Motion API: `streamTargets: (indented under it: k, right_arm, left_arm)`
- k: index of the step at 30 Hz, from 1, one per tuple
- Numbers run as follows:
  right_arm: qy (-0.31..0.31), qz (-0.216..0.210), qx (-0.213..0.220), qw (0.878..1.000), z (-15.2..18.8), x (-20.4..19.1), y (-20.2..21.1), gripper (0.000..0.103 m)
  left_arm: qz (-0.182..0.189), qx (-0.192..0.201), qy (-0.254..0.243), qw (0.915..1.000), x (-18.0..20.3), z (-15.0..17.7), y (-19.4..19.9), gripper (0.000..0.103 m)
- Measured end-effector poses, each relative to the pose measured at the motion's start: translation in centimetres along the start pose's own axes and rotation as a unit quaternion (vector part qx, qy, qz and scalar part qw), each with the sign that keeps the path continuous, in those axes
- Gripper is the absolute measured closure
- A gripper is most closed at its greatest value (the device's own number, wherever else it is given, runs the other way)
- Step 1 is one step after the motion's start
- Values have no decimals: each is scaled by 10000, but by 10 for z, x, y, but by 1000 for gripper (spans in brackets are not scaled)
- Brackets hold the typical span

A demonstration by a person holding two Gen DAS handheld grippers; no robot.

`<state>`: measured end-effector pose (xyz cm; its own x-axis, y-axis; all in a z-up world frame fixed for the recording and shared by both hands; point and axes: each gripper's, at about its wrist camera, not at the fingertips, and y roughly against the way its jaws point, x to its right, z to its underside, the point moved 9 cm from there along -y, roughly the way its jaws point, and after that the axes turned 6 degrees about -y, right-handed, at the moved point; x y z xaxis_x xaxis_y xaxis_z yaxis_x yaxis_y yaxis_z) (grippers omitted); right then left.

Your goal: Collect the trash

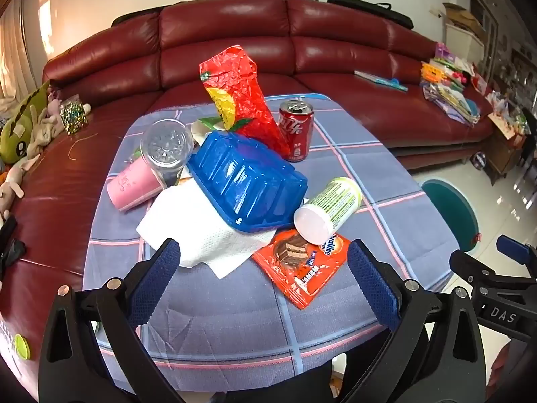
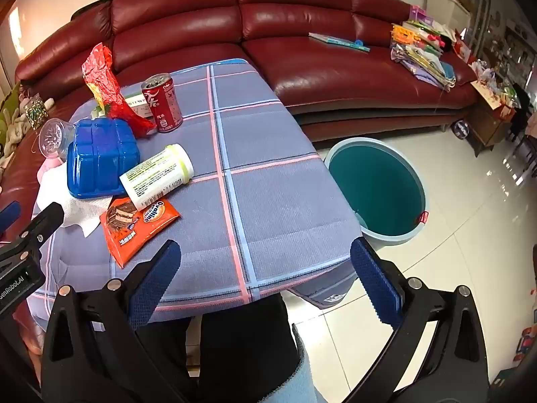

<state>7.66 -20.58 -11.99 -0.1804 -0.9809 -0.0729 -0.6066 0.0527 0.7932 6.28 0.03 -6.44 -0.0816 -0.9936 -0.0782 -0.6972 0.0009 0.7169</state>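
Trash lies on a checked blue tablecloth (image 1: 235, 312): an orange Ovaltine wrapper (image 1: 298, 268) (image 2: 137, 228), a white bottle on its side (image 1: 327, 211) (image 2: 156, 176), an upturned blue plastic tray (image 1: 246, 181) (image 2: 100, 158), a white napkin (image 1: 201, 235), a red cola can (image 1: 297, 129) (image 2: 162, 102), a crumpled red bag (image 1: 241, 97) (image 2: 107, 90), a clear cup (image 1: 166, 147) and a pink cup (image 1: 134, 184). My left gripper (image 1: 263, 282) is open and empty, just short of the wrapper and napkin. My right gripper (image 2: 265, 278) is open and empty over the table's near edge. A teal bin (image 2: 376, 184) stands on the floor, right of the table.
A dark red leather sofa (image 1: 235, 33) curves behind the table, with plush toys (image 1: 23, 127) at its left end and piled papers and bags (image 2: 423, 53) at its right. The right gripper's body (image 1: 496, 288) shows at the right edge of the left wrist view. White tiled floor (image 2: 453, 268) lies to the right.
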Motion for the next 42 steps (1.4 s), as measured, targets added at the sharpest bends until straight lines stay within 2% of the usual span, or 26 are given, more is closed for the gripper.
streamTargets:
  k: [3, 42]
  right_arm:
    - [-6, -3, -2, 10000, -1, 0, 0, 6]
    - [-58, 0, 56, 10000, -6, 6, 10, 6]
  left_arm:
    - [-80, 5, -80, 9999, 0, 0, 0, 4]
    - [-72, 90, -56, 9999, -1, -6, 10, 4]
